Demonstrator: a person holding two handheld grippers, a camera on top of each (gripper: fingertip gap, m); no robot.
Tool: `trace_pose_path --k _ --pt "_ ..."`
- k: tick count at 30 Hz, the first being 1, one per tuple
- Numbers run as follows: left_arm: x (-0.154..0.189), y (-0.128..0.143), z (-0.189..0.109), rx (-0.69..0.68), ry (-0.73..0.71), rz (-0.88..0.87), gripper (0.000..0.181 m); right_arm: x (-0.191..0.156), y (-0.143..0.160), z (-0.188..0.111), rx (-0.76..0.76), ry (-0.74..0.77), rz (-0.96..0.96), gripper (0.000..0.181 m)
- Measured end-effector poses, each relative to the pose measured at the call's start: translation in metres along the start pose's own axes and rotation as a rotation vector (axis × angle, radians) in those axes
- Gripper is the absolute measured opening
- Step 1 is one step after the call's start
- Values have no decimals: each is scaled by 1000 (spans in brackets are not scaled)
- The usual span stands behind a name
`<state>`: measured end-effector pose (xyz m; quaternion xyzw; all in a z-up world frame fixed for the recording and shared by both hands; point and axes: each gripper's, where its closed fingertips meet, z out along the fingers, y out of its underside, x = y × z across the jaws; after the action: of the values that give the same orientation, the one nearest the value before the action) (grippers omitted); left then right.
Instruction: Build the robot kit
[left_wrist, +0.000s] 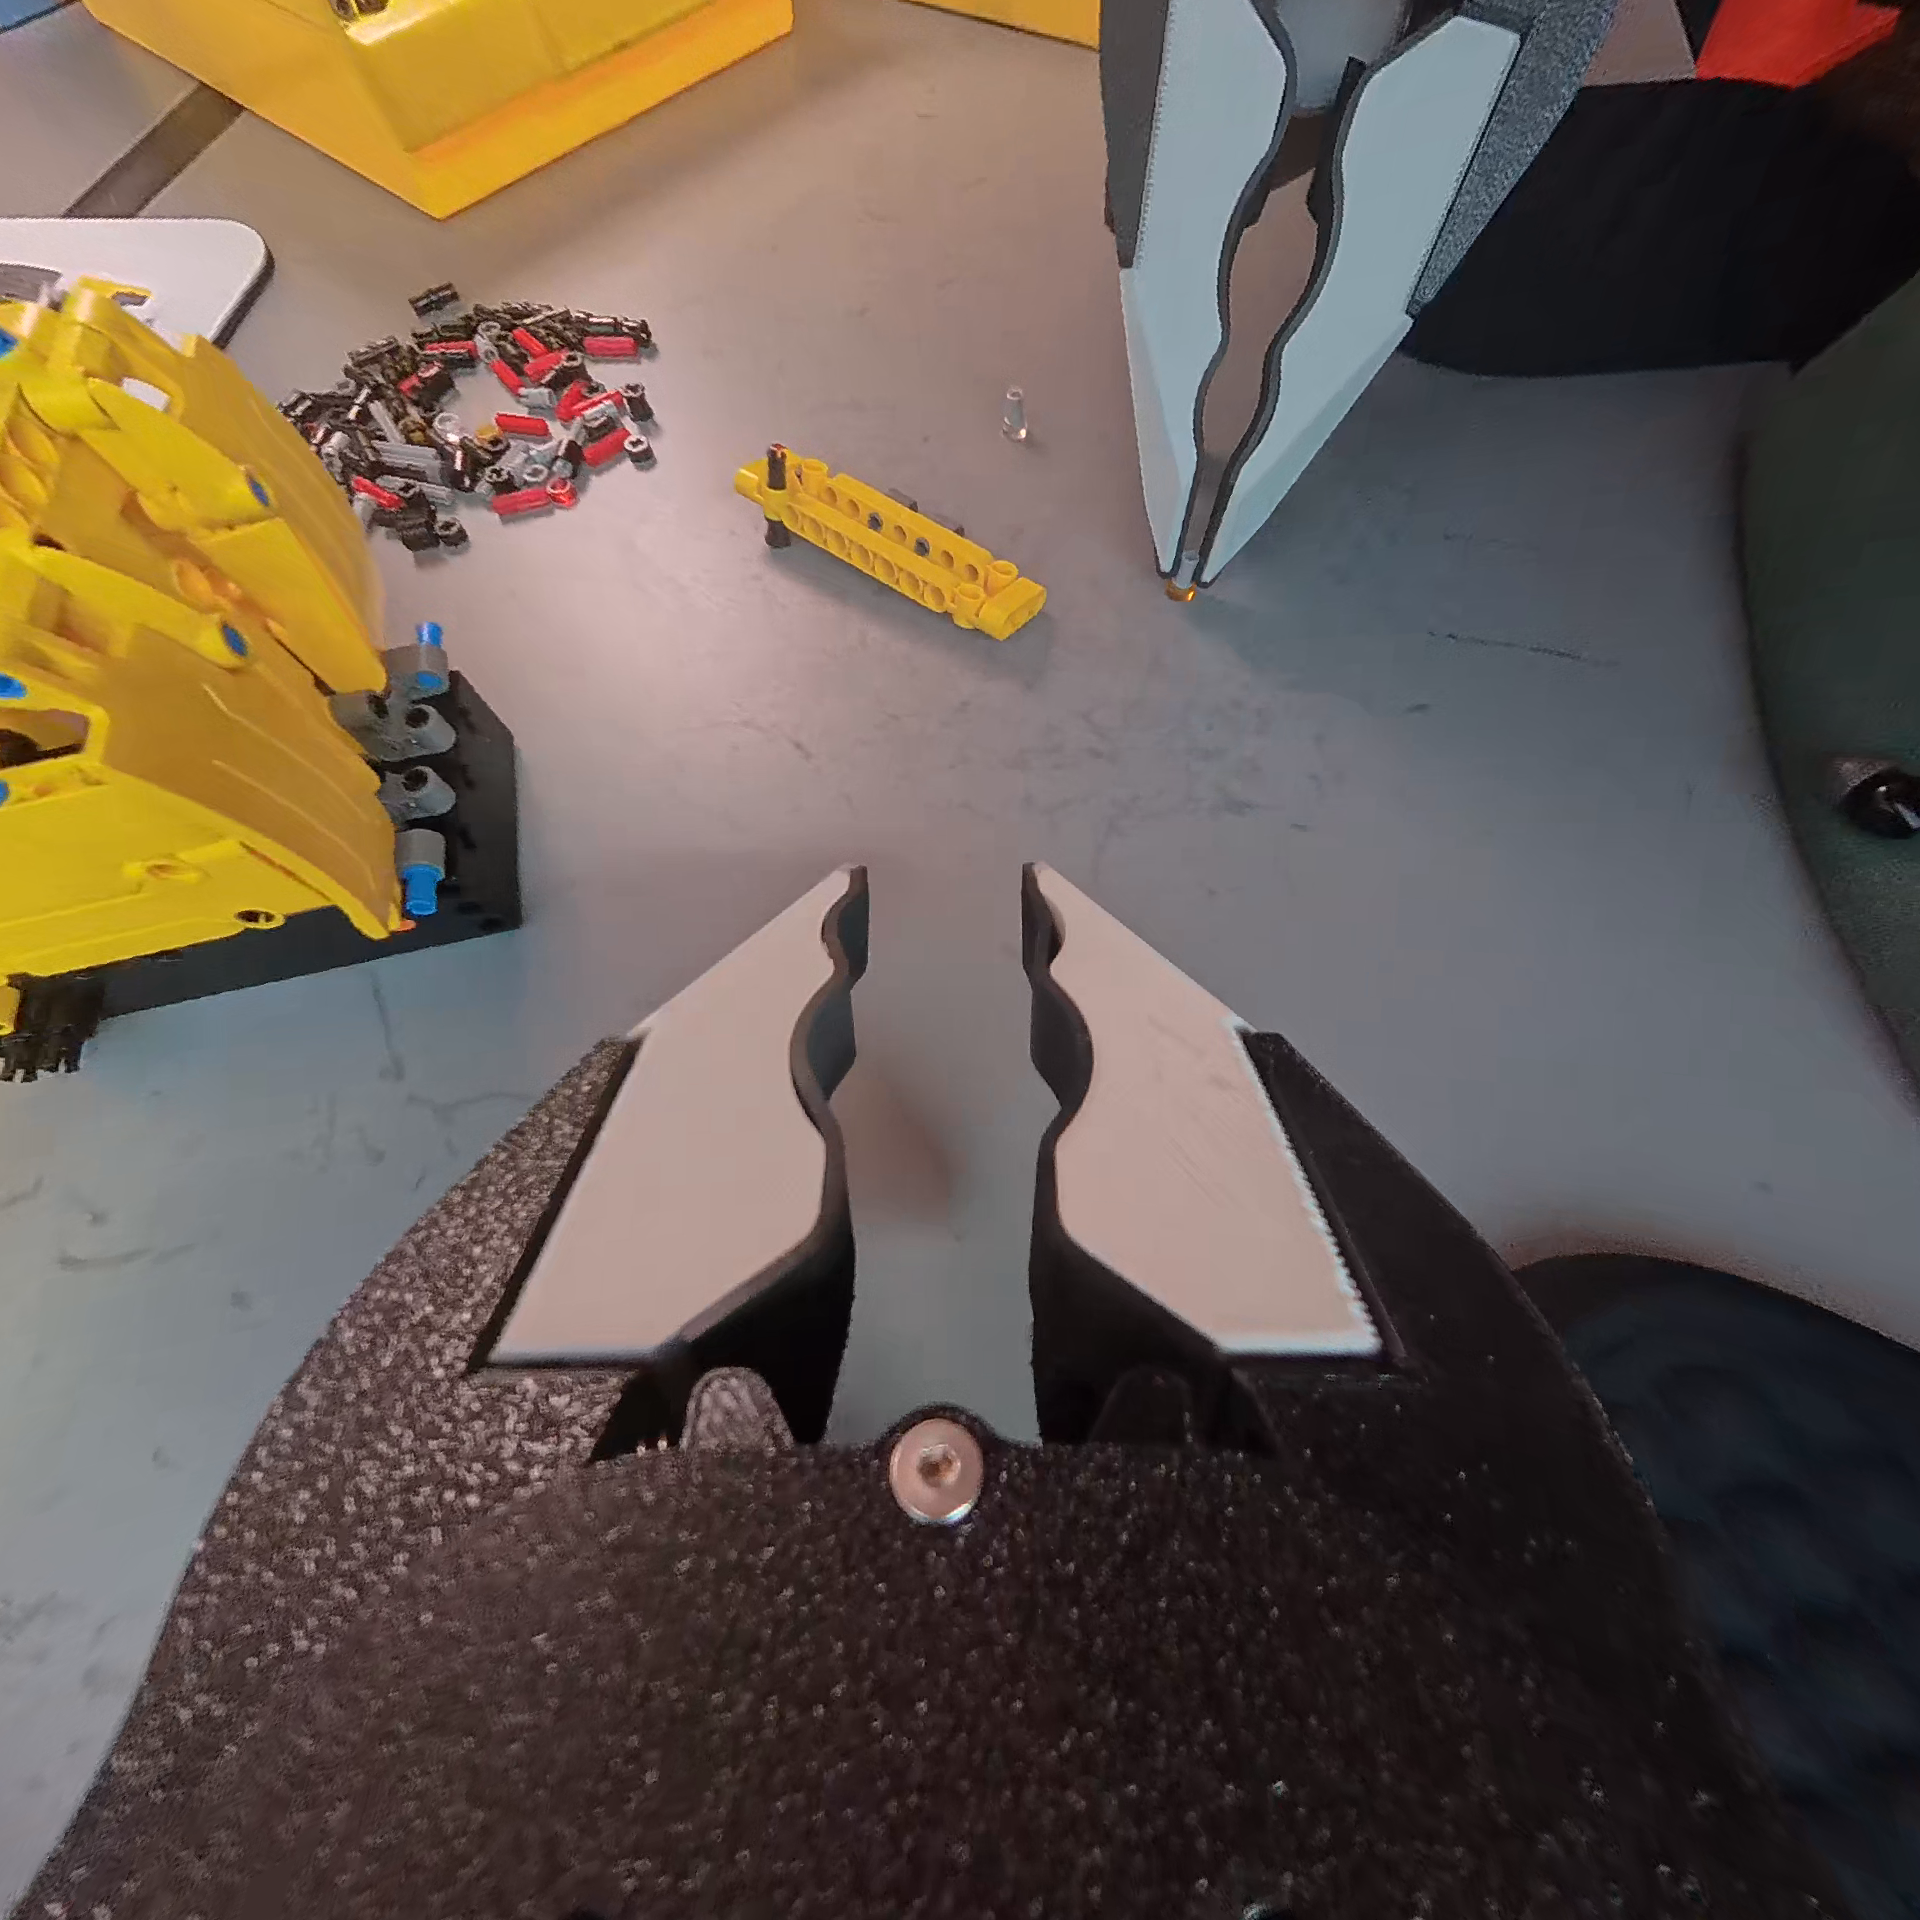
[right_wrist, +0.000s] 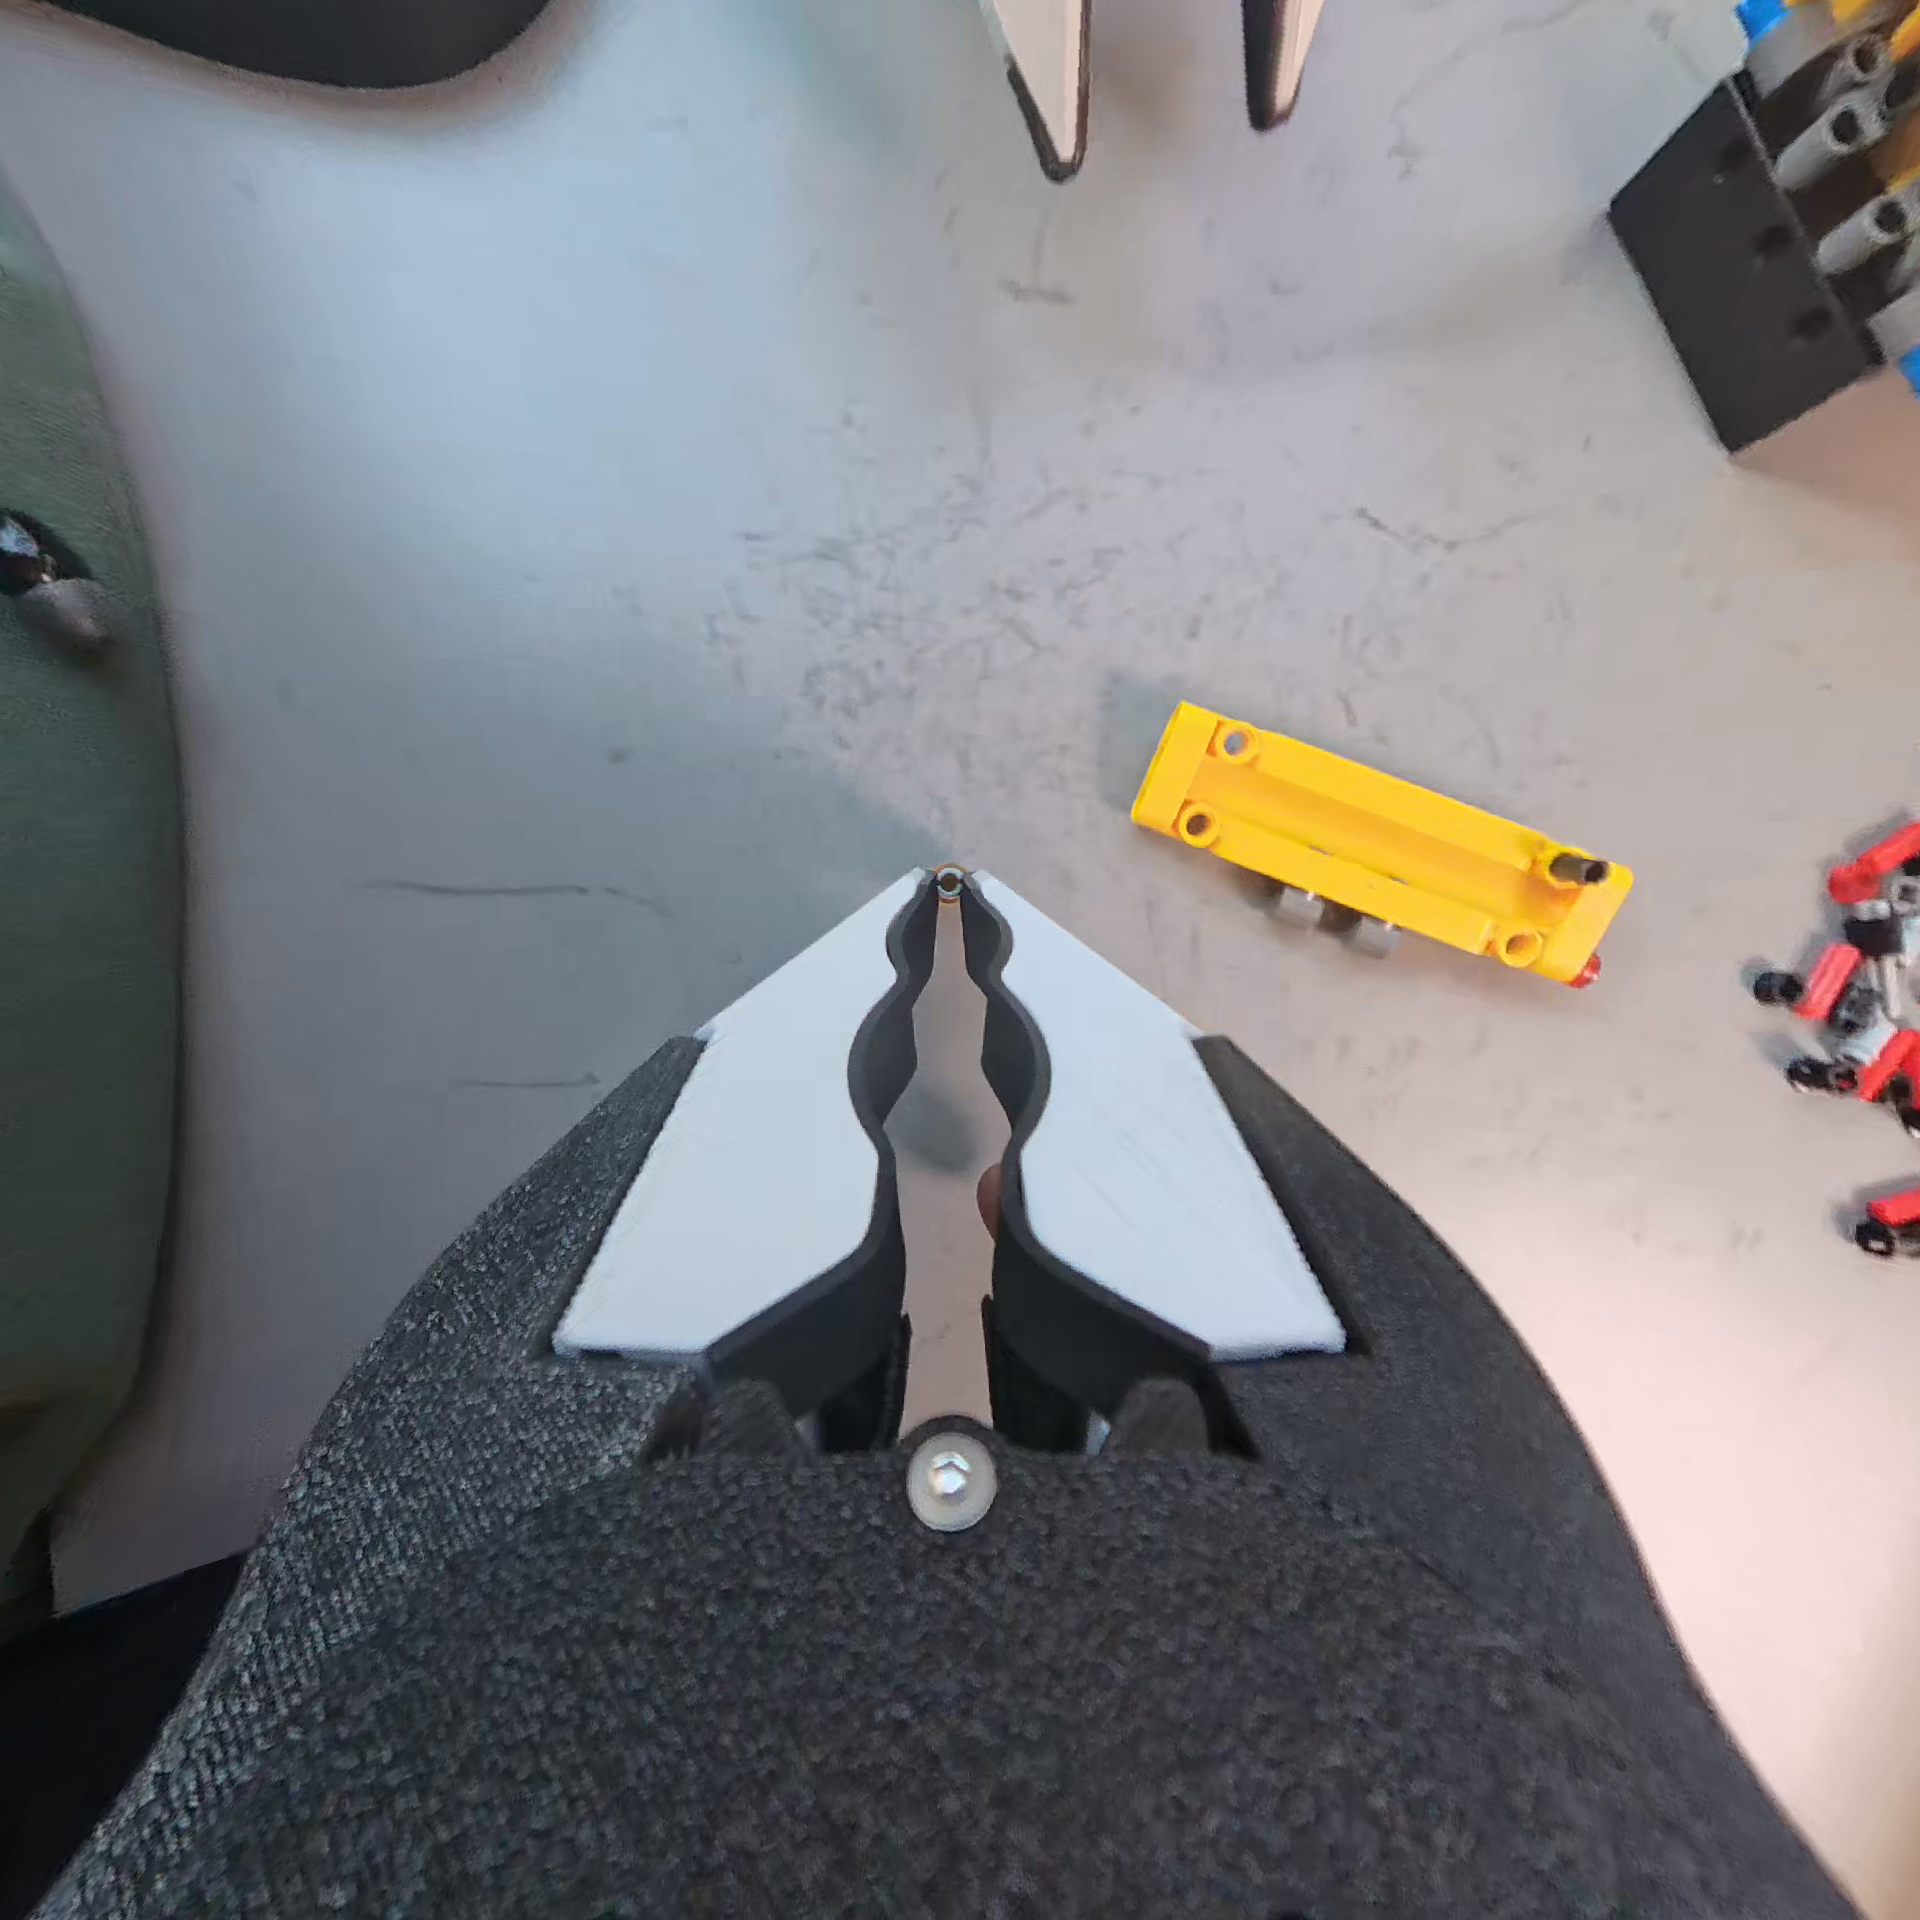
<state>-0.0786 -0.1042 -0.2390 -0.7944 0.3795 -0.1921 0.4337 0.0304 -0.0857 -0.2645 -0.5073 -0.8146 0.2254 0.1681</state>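
- The right claw (right_wrist: 950, 883) has its tips pinched together on a tiny clear piece with an orange end (left_wrist: 1178, 588), held down at the grey bench (right_wrist: 1039, 520); whether the piece touches the surface I cannot tell.
- Just to the right of that claw's tips lies a yellow beam (right_wrist: 1382, 842) with holes and a black pin at one end, flat on the bench.
- Farther right of it sits a loose heap of small red, black and grey pins (left_wrist: 488, 416).
- The left claw (left_wrist: 943, 883) stands parted with a clear gap between its tips, holding nothing, above bare bench.
- To its left sits a yellow model on a black base (left_wrist: 208, 727), close by but not touching.
- Ahead of the left claw, beyond the beam, a small clear cone (left_wrist: 1015, 414) stands alone.
- Far ahead and to the left is a yellow box (left_wrist: 468, 94).
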Motion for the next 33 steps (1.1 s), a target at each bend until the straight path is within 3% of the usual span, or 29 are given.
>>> trace_pose_path --k 10,16,21,28,33 --pt "-9 -32 10 84 -57 -73 30 5 7 -3 26 -6 -7 12" --pt "1 -79 16 189 -70 -104 33 5 -7 -14 140 -38 14 18" --pt "-9 -111 10 345 -155 -178 31 34 -14 -34 272 43 96 23" --pt "-21 -106 22 368 -226 -234 13 102 -3 -36 286 212 208 28" --pt "-27 -100 30 362 -274 -284 11 125 -1 -16 235 122 296 31"
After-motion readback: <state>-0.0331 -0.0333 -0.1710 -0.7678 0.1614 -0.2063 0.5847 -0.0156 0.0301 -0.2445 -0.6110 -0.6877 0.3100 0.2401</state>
